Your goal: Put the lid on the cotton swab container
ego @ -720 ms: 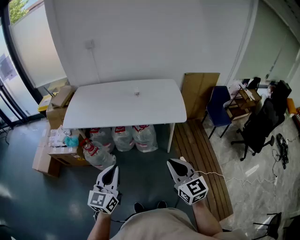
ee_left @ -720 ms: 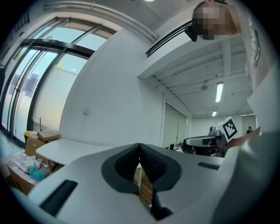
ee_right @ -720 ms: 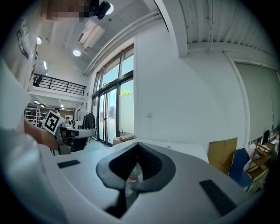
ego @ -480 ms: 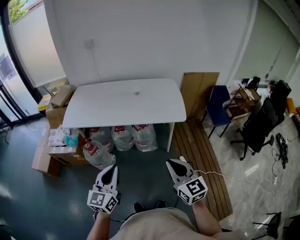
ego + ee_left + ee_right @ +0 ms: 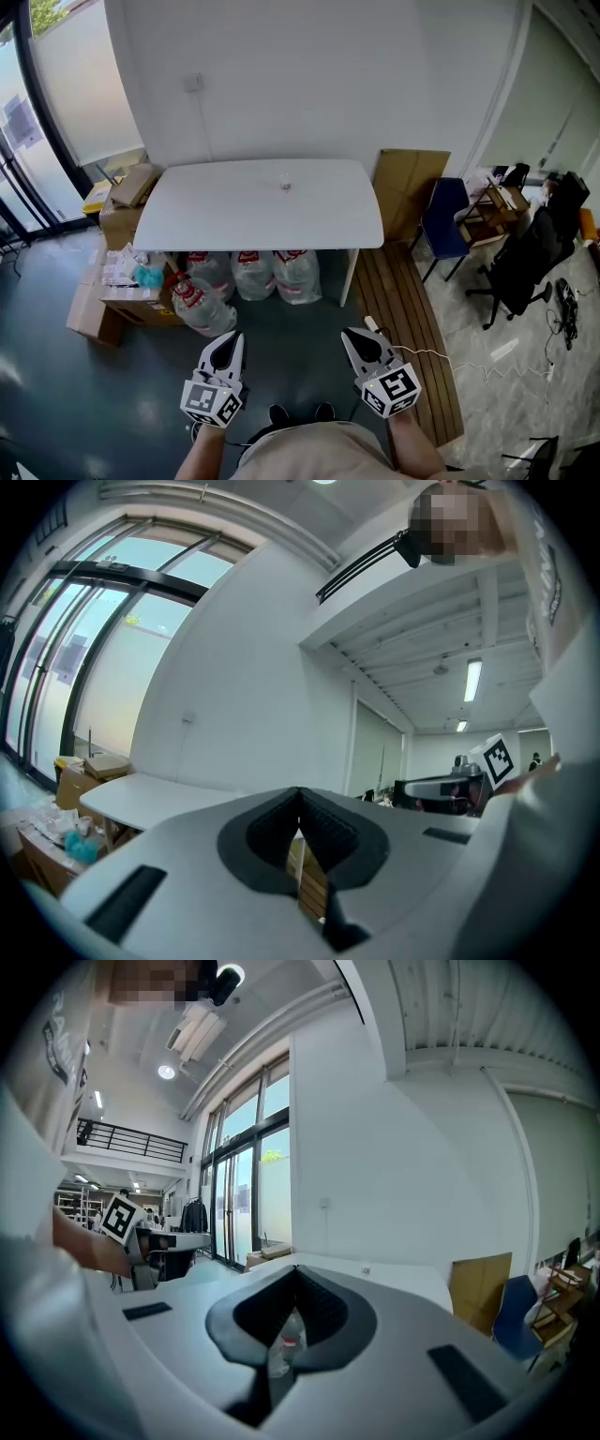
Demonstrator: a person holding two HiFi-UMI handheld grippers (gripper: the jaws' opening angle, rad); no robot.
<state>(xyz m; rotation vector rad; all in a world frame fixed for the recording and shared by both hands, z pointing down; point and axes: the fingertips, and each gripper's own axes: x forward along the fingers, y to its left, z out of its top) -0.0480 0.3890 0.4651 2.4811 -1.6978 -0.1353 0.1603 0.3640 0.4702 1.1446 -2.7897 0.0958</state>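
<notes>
Grippers number two: left gripper (image 5: pixel 229 342) and right gripper (image 5: pixel 356 337), each with jaws together, held near; one small container (image 5: pixel 285 182) stands on the single far desk (image 5: pixel 216 211).

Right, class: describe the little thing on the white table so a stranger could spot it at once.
Find the white table against the back wall. Near its far edge, slightly right of centre, sits one small pale object. It alone is on the tabletop; the big clear bottles stand underneath.
</notes>
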